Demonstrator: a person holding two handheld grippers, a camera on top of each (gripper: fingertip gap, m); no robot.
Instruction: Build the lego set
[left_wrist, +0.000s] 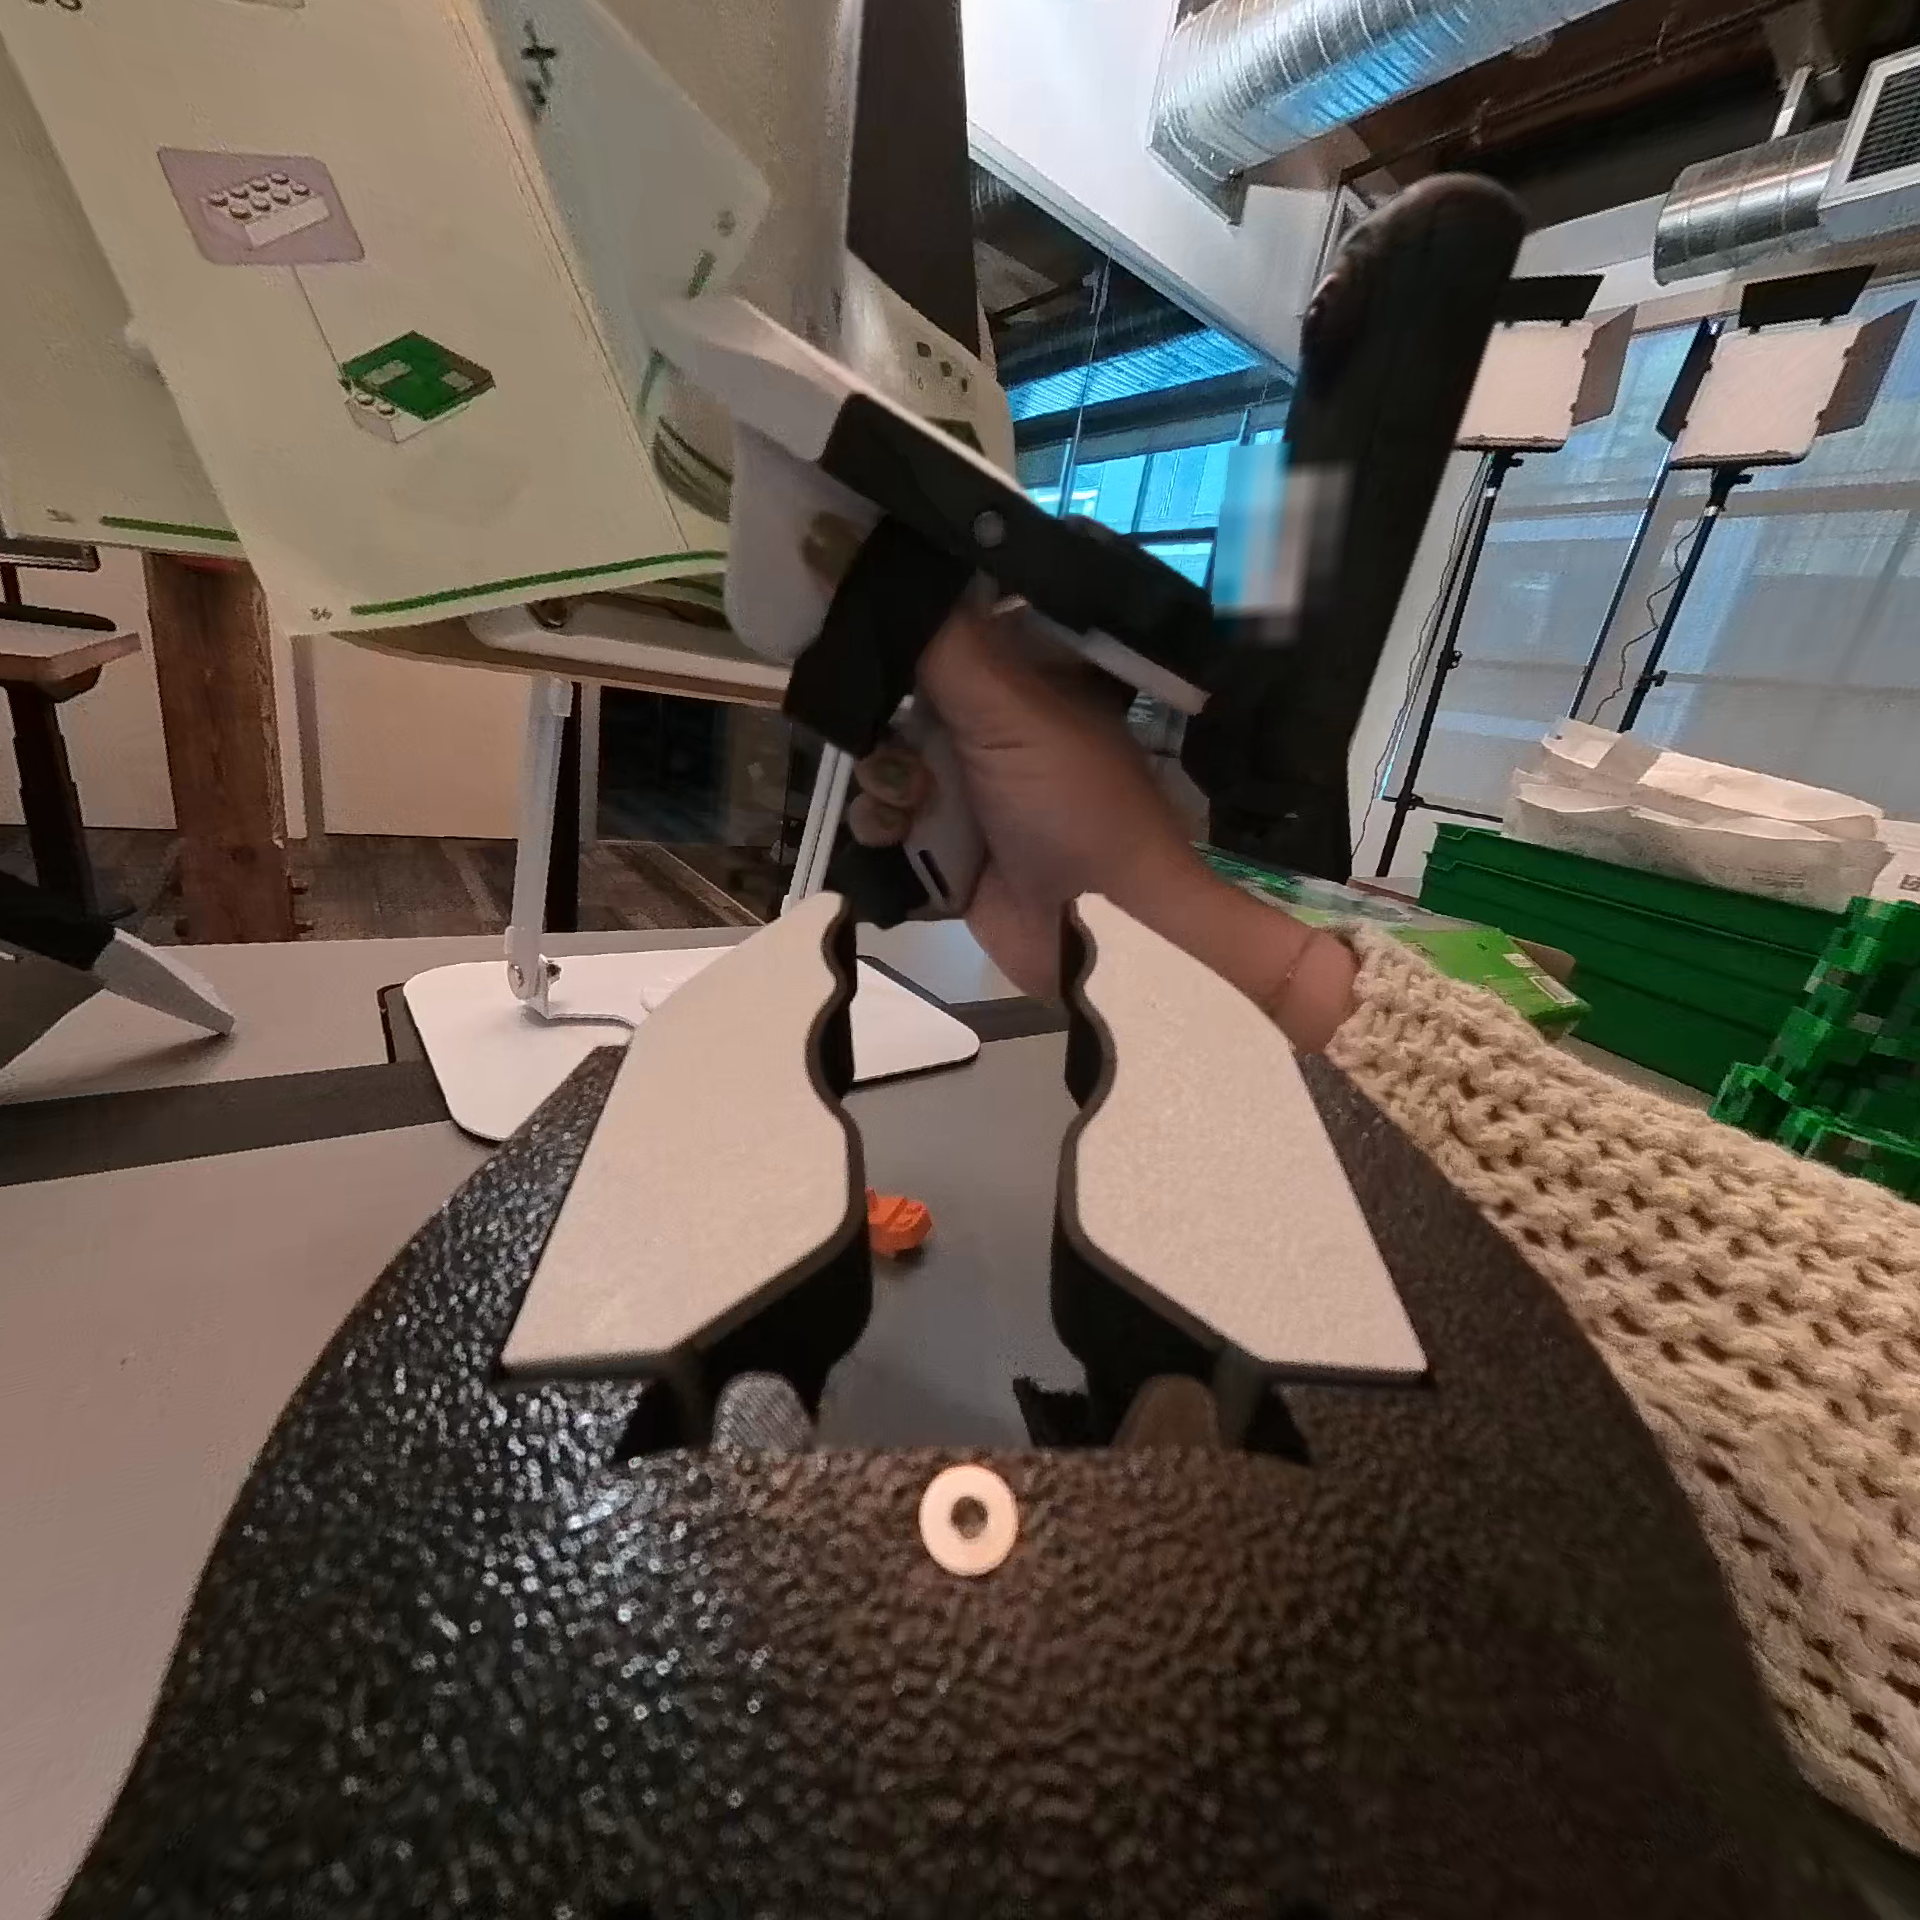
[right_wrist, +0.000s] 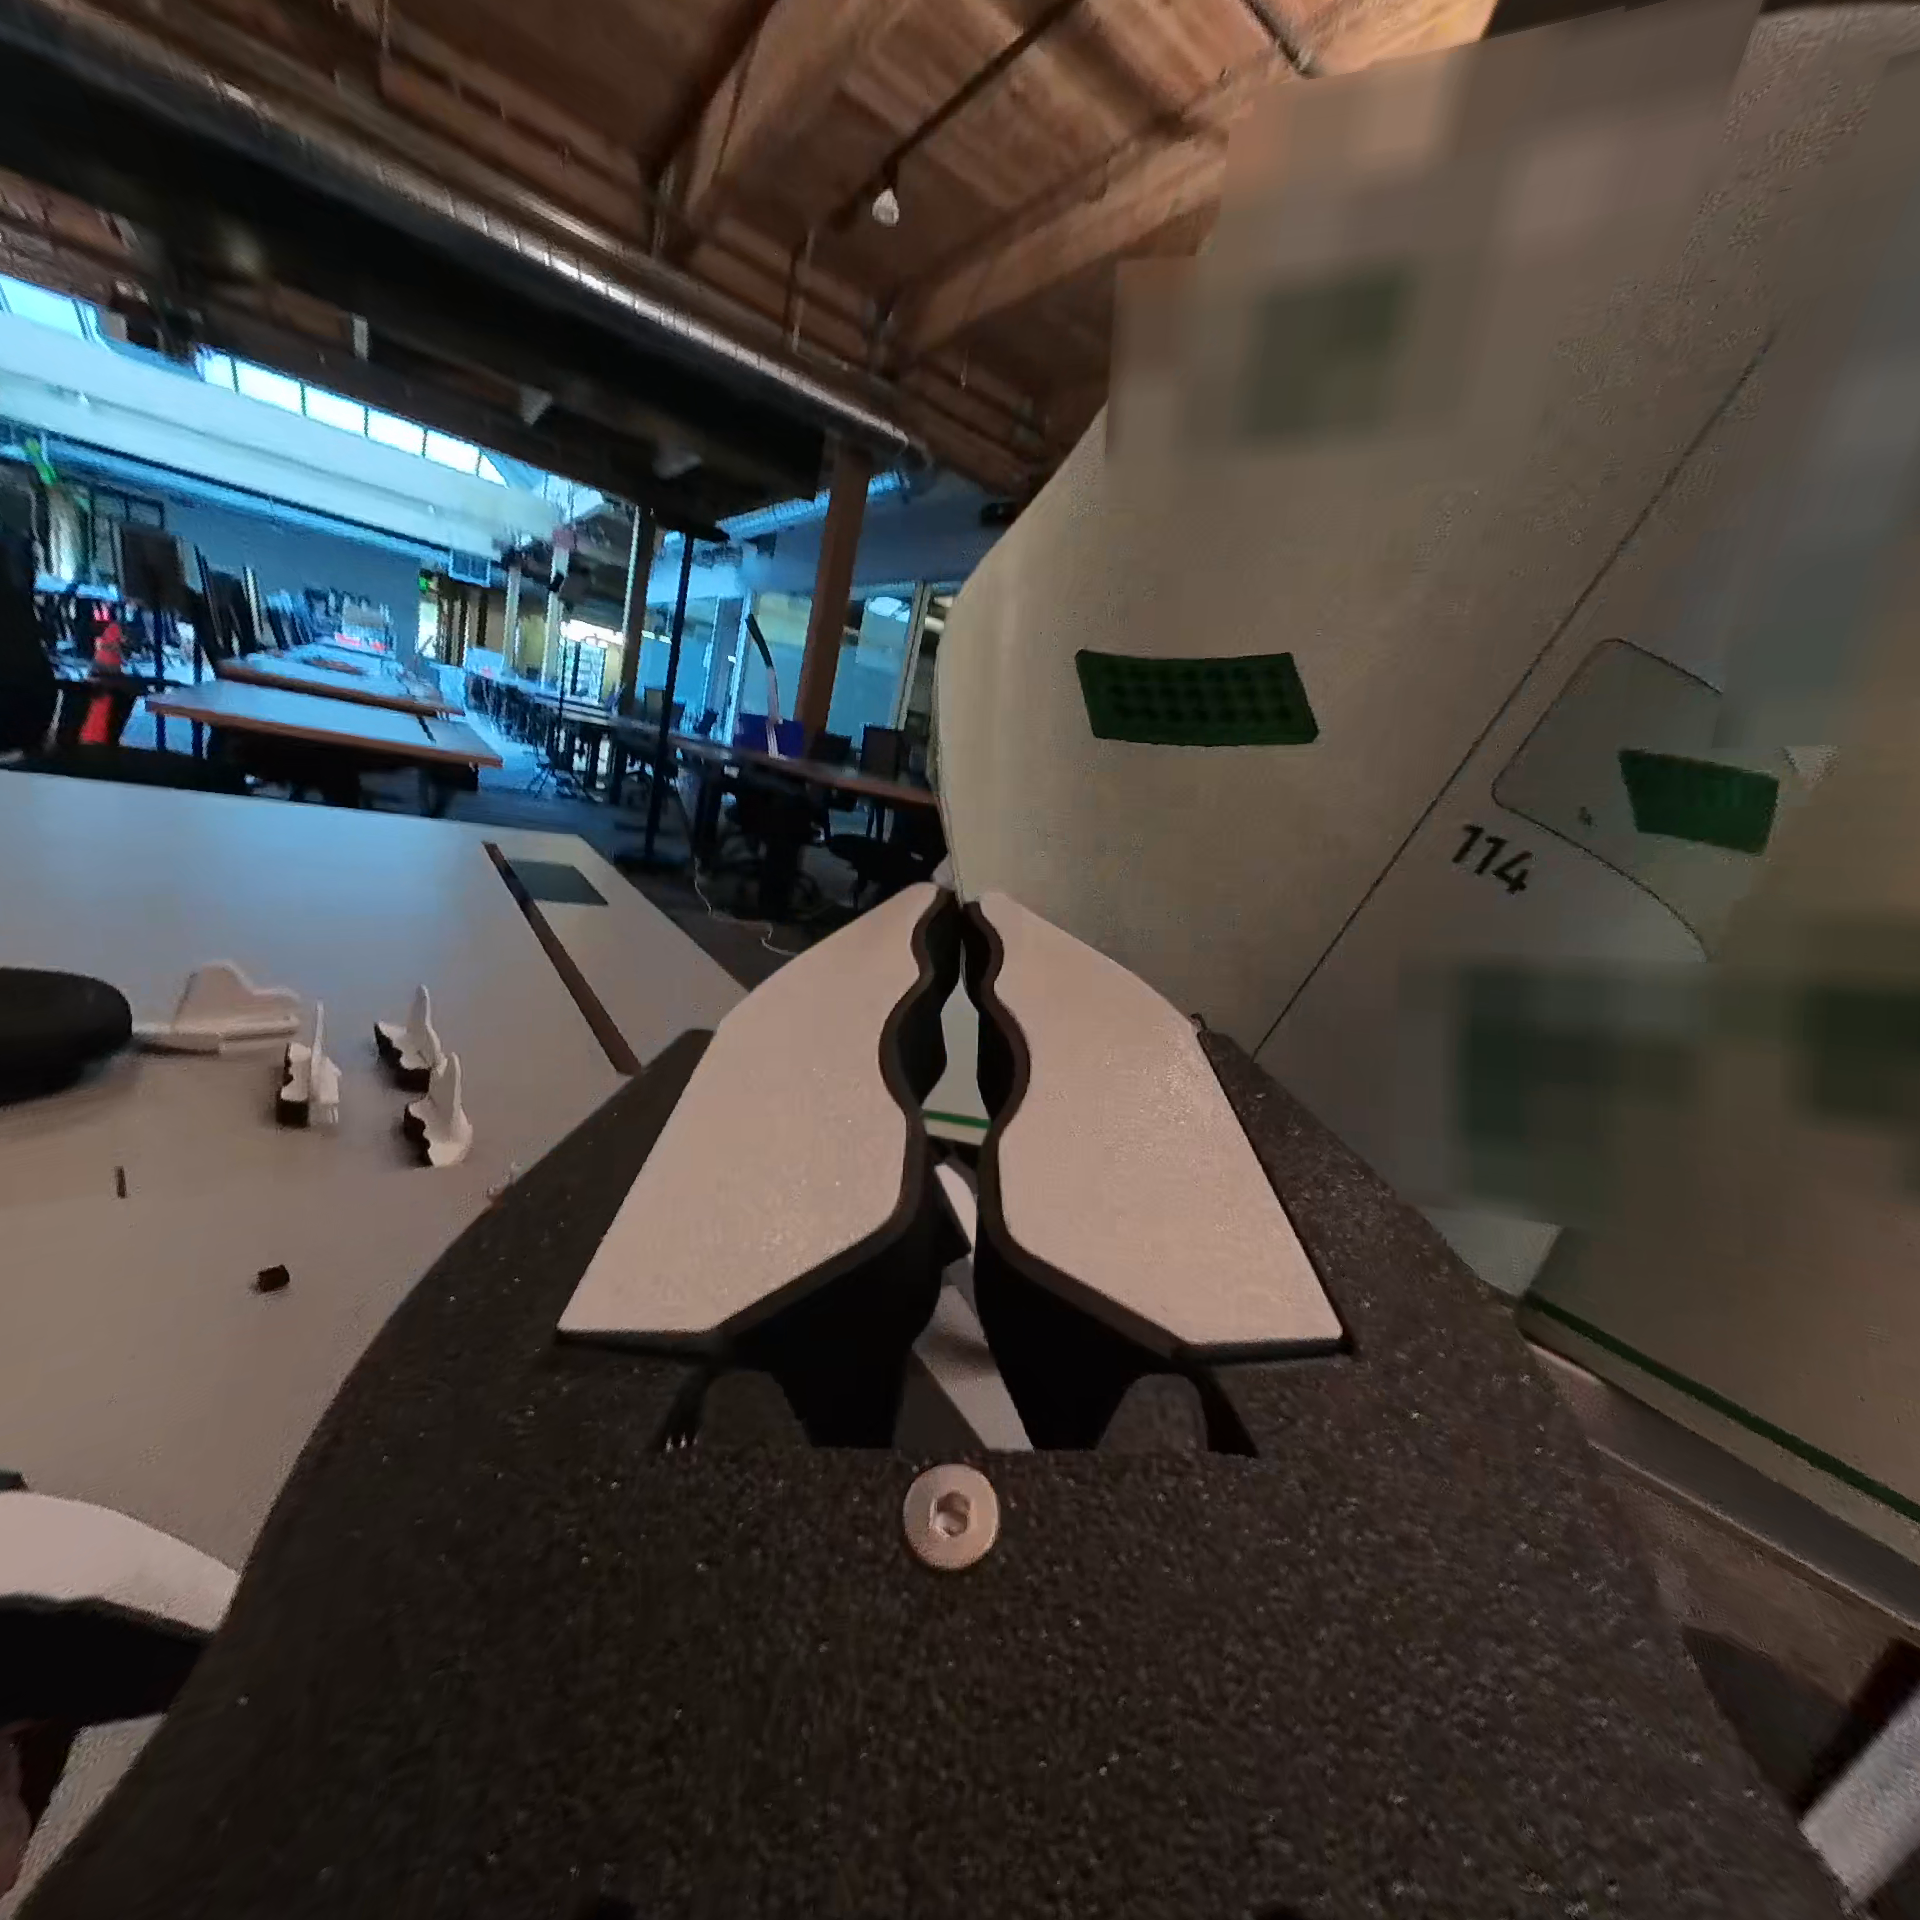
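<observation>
**Hand-held gripper pinches a booklet page while the other hangs open over the table**

Right hand-held gripper (right_wrist: 958, 920) has its two fingers drawn together at the tips on the edge of a page of the instruction booklet (right_wrist: 1351, 831); the wavy inner edges leave only narrow gaps lower down. That booklet fills the right side of the right wrist view, its pages printed with green brick drawings, and it sits on a white stand (left_wrist: 540, 914) whose flat foot rests on the table (left_wrist: 187, 1299).

Left hand-held gripper (left_wrist: 961, 956) has its fingers spread well apart with nothing between them. Below that gap, on a dark mat (left_wrist: 977, 1247) laid on the table, lies a small orange lego piece (left_wrist: 897, 1221), just beside the left finger as seen from this camera.

From the left wrist view the right tool shows farther off, tilted up toward the booklet, held by a hand (left_wrist: 1049, 790) in a cream knitted sleeve (left_wrist: 1621, 1278). To the right stand green lego assemblies (left_wrist: 1839, 1049) and stacked green trays (left_wrist: 1621, 935) with white bags (left_wrist: 1694, 821) on top.

In the right wrist view, spare white gripper fingers (right_wrist: 364, 1060) stand on the table at left
</observation>
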